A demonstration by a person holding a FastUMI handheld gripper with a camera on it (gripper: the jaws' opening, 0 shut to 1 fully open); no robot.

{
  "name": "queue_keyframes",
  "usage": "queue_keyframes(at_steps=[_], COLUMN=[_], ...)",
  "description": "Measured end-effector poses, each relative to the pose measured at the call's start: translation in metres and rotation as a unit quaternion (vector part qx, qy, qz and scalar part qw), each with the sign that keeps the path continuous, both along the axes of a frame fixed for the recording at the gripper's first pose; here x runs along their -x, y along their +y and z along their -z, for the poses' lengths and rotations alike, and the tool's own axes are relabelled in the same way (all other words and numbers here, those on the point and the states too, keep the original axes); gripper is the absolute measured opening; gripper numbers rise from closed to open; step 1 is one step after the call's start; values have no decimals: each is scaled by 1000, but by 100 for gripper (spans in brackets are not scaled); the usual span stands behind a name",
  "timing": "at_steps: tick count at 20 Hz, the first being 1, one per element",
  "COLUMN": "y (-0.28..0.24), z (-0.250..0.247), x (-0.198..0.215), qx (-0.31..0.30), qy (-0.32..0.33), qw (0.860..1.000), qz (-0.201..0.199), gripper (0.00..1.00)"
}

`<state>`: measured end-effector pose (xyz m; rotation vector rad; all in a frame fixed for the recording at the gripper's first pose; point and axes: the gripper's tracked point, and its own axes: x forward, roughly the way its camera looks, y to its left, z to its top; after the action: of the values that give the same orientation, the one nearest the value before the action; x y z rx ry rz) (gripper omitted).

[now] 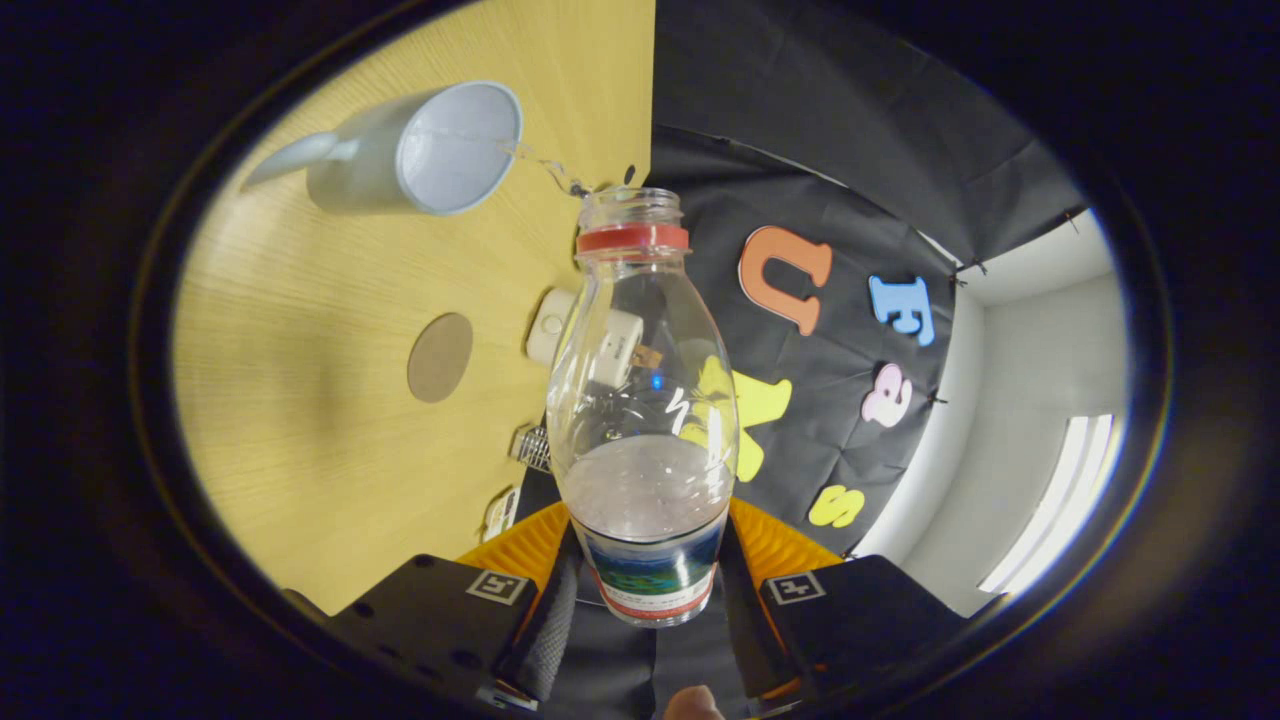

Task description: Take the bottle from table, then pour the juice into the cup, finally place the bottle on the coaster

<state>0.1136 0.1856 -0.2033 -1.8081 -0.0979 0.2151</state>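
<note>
Gripper view, whole scene rolled on its side because the claw (pixel 645 610) was tipped for pouring. Upper left of the frame: the cup (pixel 420 150), pale, handle pointing away to the left, open mouth turned toward the bottle neck. It stood on the wooden surface (pixel 300 400), apparently well inside the surface's border, so it did not look at risk of being nudged off.

A thin clear stream (pixel 545 170) ran from the bottle mouth to the cup's rim. Judged: the bottle was held tilted this far so the liquid just crested the neck; a steeper tilt could overshoot the cup.

Left of centre: the coaster (pixel 440 357), a round brown disc lying flat on the surface, apart from the cup, with bare wood all round it. That left open room for setting the bottle down later.

Just right of the coaster, at the surface's edge: some small white devices (pixel 552 322), partly seen through the bottle; what they are could not be told. Judged: these crowd the edge side of the coaster, so an approach from the open wood looked safer.

Centre: the bottle (pixel 640 400), clear, uncapped, red ring at the neck, liquid pooled near its labelled base. The claw was clenched on that base, one finger pressing each side.

Right of frame: the booth wall (pixel 850 120).
</note>
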Motion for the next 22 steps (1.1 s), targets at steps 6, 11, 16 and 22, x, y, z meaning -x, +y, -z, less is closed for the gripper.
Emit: queue_keyframes(at_steps=[6,11,16,22], y=[2,4,7,11], z=[-6,-9,-11,-18], x=[2,3,2,0], qx=[18,35,46,56], qy=[-2,-3,-4,-9], qw=[1000,999,999,998], qz=[-4,-8,-13,-15], gripper=[72,72,72,72])
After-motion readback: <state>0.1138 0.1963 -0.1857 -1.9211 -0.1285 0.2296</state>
